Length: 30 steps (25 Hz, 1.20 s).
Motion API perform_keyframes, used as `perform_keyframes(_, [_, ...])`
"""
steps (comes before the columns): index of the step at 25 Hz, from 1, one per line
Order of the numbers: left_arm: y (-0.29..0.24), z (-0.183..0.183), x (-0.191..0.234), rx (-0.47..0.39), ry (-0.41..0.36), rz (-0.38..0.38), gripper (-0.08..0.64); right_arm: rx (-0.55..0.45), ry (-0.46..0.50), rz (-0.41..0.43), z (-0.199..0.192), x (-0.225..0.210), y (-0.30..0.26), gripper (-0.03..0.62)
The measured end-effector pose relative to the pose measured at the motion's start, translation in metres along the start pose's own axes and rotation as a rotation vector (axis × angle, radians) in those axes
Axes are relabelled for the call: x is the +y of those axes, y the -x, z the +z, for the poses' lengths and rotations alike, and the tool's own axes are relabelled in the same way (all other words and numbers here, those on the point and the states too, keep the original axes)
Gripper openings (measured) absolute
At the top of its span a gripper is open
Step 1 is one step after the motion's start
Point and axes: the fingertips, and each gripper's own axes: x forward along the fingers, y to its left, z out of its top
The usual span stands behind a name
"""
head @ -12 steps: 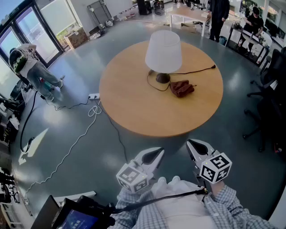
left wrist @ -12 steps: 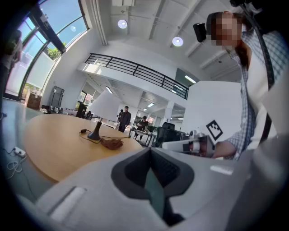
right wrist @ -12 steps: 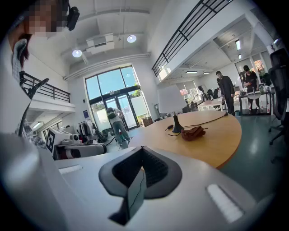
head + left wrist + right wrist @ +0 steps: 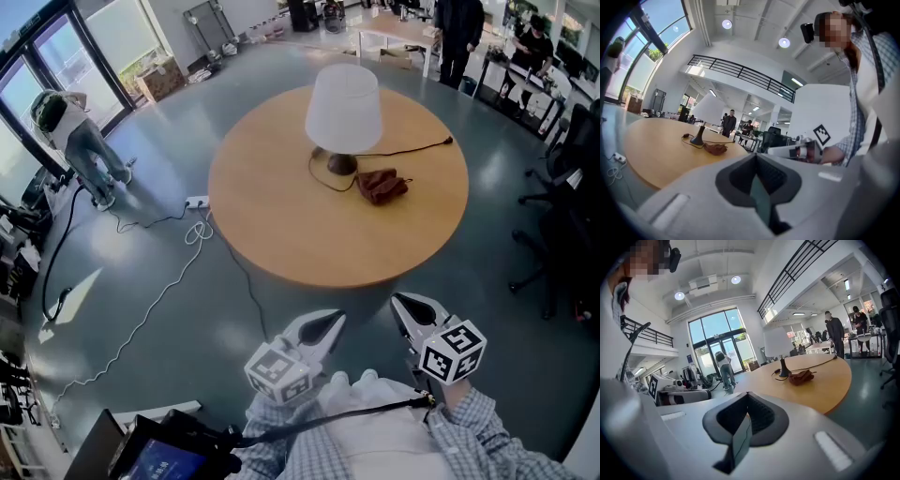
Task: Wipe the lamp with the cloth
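A table lamp with a white shade and dark base stands on the round wooden table; its black cord runs off to the right. A crumpled brown cloth lies just right of the lamp base. The lamp and cloth show far off in the left gripper view, as do the lamp and cloth in the right gripper view. My left gripper and right gripper are both shut and empty, held close to my body, short of the table's near edge.
A white power strip and white cable trail across the grey floor left of the table. A person bends over at far left by the glass doors. Black office chairs stand at right. People stand at desks behind the table.
The person at far left has shifted slightly by the doors. Both grippers, the lamp and the cloth have kept still.
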Motion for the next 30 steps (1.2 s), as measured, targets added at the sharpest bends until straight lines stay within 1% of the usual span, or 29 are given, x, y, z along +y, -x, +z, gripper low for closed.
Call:
perform_keyframes(4, [0.001, 0.000, 0.000, -0.001, 0.001, -0.002, 0.005, 0.000, 0.003, 0.000, 0.001, 0.002, 0.001, 0.003])
perform_keyframes(9, [0.000, -0.001, 0.002, 0.002, 0.005, -0.001, 0.005, 0.006, -0.017, -0.031, -0.001, -0.005, 0.000, 0.003])
perform_keyframes(17, [0.004, 0.004, 0.001, 0.001, 0.001, 0.014, 0.003, 0.010, -0.033, -0.045, -0.002, -0.007, 0.003, 0.003])
perform_keyframes(25, [0.001, 0.008, -0.003, -0.012, -0.014, 0.060, 0.004, -0.013, -0.047, -0.028, 0.000, -0.017, 0.012, 0.003])
perform_keyframes(28, [0.000, 0.011, -0.008, -0.016, -0.005, 0.094, 0.005, -0.015, -0.056, -0.031, -0.002, -0.028, 0.022, 0.003])
perform_keyframes(30, [-0.002, 0.006, -0.011, -0.019, -0.002, 0.098, 0.005, -0.014, -0.068, -0.040, -0.005, -0.038, 0.026, 0.003])
